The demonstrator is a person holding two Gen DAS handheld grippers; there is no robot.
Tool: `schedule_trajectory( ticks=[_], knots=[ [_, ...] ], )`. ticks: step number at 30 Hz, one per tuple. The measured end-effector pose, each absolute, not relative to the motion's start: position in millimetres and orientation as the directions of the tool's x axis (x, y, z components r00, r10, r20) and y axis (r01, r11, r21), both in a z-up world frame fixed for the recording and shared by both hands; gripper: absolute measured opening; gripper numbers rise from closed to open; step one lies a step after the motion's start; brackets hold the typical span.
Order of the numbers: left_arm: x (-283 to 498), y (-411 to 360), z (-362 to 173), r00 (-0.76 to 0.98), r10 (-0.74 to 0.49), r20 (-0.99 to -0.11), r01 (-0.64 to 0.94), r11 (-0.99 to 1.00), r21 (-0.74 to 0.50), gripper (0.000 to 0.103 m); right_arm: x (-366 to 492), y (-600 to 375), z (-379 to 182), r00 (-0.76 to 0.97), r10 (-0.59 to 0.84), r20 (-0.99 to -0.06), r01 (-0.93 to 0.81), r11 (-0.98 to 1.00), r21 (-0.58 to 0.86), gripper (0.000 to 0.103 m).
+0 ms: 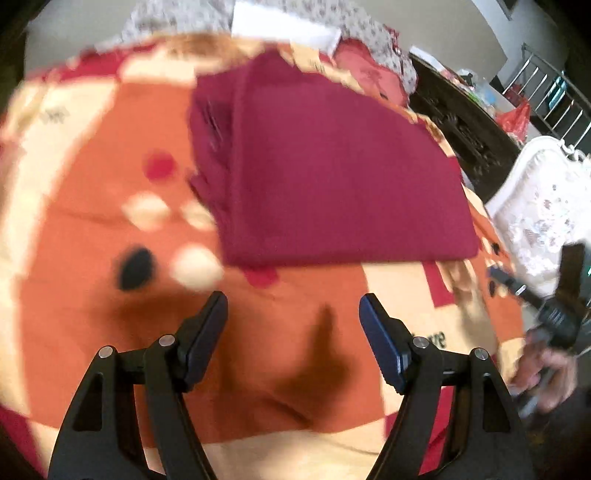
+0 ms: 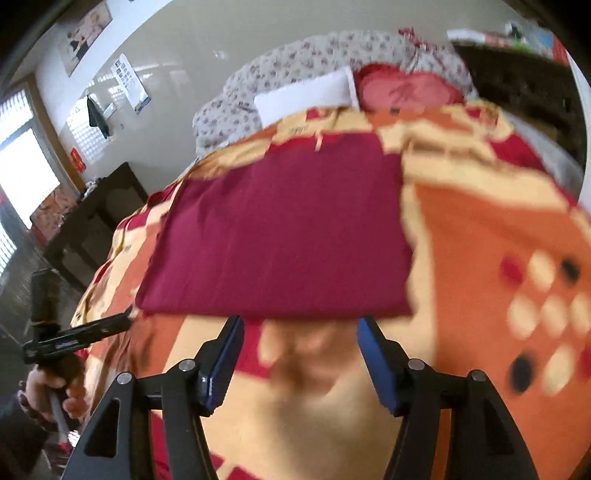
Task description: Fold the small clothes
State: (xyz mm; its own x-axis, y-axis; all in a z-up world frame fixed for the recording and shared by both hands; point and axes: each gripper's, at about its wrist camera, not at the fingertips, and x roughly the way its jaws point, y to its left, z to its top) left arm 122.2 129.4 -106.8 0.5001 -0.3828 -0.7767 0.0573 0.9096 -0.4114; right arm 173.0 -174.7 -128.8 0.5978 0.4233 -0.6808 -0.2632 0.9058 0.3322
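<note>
Maroon cloth (image 1: 332, 166), orange-cream patterned blanket (image 1: 92, 229)

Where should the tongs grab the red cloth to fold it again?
Grab the near edge of the red cloth, coming in low from the front. That edge lies flat and straight on the blanket, right ahead of the open right tongs. The open left tongs could probably take its other near corner.

I am looking across a bed under an orange patterned blanket (image 2: 480, 229), with a floral quilt (image 2: 295, 62) bunching at its far end. Daylight is pouring through a window (image 2: 26, 173) beside a dark wooden cabinet (image 2: 96, 218), and posters (image 2: 86, 33) are hanging on the pale wall.
</note>
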Motion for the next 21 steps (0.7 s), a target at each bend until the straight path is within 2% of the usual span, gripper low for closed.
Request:
schedule_trajectory(
  ticks=[2, 3, 8, 16, 17, 19, 21],
  knots=[
    [126.1, 131.2, -111.2, 0.529, -0.397, -0.75, 0.042, 0.895, -0.444, 0.074, 172.5, -163.5, -151.5, 0.586, 0.369, -0.721, -0.234, 0.929, 0.285, 0.061],
    [124.6, 134.0, -111.1, 0.532, -0.423, -0.733, 0.027, 0.874, -0.485, 0.078, 169.8, -160.1, -159.3, 0.601, 0.35, -0.719, -0.23, 0.937, 0.264, 0.062],
    [148.7, 167.0, -123.3, 0.575, -0.549, -0.606, -0.084, 0.697, -0.712, 0.078, 167.0, -149.3, -158.5, 0.616, 0.345, -0.708, -0.279, 0.936, 0.214, 0.072],
    [166.5, 169.1, -122.4, 0.598, -0.558, -0.576, -0.133, 0.64, -0.757, 0.077, 162.6, -156.4, -158.5, 0.622, 0.356, -0.697, -0.279, 0.933, 0.227, 0.072],
    [164.4, 166.7, -120.1, 0.596, -0.548, -0.587, -0.134, 0.653, -0.746, 0.075, 161.7, -165.3, -155.2, 0.624, 0.386, -0.679, -0.266, 0.922, 0.281, 0.072],
    [162.5, 163.0, -117.2, 0.585, -0.531, -0.613, -0.142, 0.677, -0.722, 0.047, 161.3, -200.5, -153.6, 0.632, 0.475, -0.612, -0.182, 0.859, 0.478, 0.072],
    [159.7, 161.9, -119.5, 0.575, -0.53, -0.623, -0.143, 0.685, -0.715, 0.036, 164.7, -233.4, -160.4, 0.646, 0.526, -0.553, -0.088, 0.771, 0.63, 0.072]
  ],
)
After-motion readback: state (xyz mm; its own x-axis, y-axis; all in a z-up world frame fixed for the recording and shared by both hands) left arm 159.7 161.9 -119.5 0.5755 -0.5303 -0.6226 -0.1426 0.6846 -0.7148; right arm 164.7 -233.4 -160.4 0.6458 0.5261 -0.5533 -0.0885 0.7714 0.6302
